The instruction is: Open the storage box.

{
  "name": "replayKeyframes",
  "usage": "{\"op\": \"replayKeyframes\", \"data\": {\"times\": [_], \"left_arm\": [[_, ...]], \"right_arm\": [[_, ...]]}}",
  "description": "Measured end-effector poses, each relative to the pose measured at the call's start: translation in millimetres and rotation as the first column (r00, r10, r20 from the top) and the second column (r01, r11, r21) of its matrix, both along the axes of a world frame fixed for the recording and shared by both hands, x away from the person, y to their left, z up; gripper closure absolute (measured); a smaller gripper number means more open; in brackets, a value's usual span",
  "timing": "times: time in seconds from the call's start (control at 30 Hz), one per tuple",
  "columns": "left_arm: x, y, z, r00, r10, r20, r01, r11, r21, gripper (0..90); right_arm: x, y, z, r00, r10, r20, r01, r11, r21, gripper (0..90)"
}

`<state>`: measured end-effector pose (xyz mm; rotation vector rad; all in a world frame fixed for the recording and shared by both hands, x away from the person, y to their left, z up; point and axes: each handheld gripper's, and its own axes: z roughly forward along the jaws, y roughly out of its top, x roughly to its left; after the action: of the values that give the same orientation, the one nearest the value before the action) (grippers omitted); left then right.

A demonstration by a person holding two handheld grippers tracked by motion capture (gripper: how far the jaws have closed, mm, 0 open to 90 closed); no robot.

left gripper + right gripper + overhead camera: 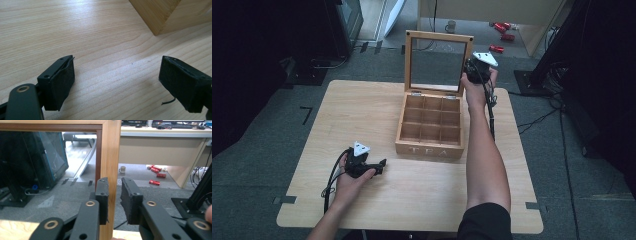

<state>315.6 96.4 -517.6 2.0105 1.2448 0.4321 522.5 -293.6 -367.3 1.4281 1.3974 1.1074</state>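
- The middle and far part of the table [362,107] is occupied by an open tea box [430,125], whose glazed lid [438,62] stands upright at the far side.
- The lid's right frame edge is straddled by the right gripper [115,197], with a narrow gap seen at one pad.
- Bare tabletop is left free to the left of the box and along the near edge.
- Only bare wood is found between the widely parted jaws of the left gripper [116,85], with the box corner just beyond.

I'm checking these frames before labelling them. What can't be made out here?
- Tea box compartments: in the high view, too small and shadowed to tell whether anything lies inside.
- Right gripper: whether its pads actually press the lid frame; a gap shows on one side.
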Motion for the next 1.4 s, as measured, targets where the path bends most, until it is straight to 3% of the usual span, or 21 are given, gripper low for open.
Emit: {"op": "replayKeyframes", "data": {"times": [0.13, 0.2, 0.33, 0.5, 0.67, 0.9, 1.4], "left_arm": [[-0.1, -0.2, 0.1, 1.0000, -0.001, 0.000, 0.001, 1.0000, 0.004, 13.8], [-0.1, -0.2, 0.1, 1.0000, -0.003, 0.000, 0.003, 1.0000, 0.008, 13.9], [-0.1, -0.6, 0.0, 1.0000, -0.002, 0.002, 0.002, 0.9999, 0.012, 13.9], [-0.2, -1.2, -0.1, 1.0000, -0.001, 0.004, 0.001, 0.9999, 0.015, 13.9], [-0.3, -1.5, -0.1, 1.0000, -0.001, 0.004, 0.001, 0.9998, 0.018, 13.9], [-0.4, -1.4, -0.1, 1.0000, 0.000, 0.003, 0.000, 0.9999, 0.016, 14.0], [-0.6, -1.7, 0.0, 1.0000, -0.001, 0.003, 0.001, 0.9998, 0.021, 14.1]], "right_arm": [[-13.3, -0.5, -3.7, 0.9996, 0.026, -0.011, -0.026, 0.999, -0.034, 66.7], [-22.0, -1.7, -6.7, 0.9989, 0.043, -0.018, -0.043, 0.998, -0.042, 58.1], [-39.6, -6.8, -12.7, 0.9952, 0.079, -0.057, -0.081, 0.996, -0.023, 43.2], [-63.8, -16.0, -16.4, 0.9931, 0.089, -0.077, -0.088, 0.996, 0.014, 27.1], [-85.3, -22.6, -22.4, 0.9877, 0.116, -0.105, -0.114, 0.993, 0.019, 15.9], [-113.9, -23.5, -35.1, 0.9791, 0.158, -0.128, -0.161, 0.987, -0.014, 12.9], [-187.0, -37.6, -73.3, 0.9563, 0.226, -0.185, -0.229, 0.973, 0.005, 7.8]]}}
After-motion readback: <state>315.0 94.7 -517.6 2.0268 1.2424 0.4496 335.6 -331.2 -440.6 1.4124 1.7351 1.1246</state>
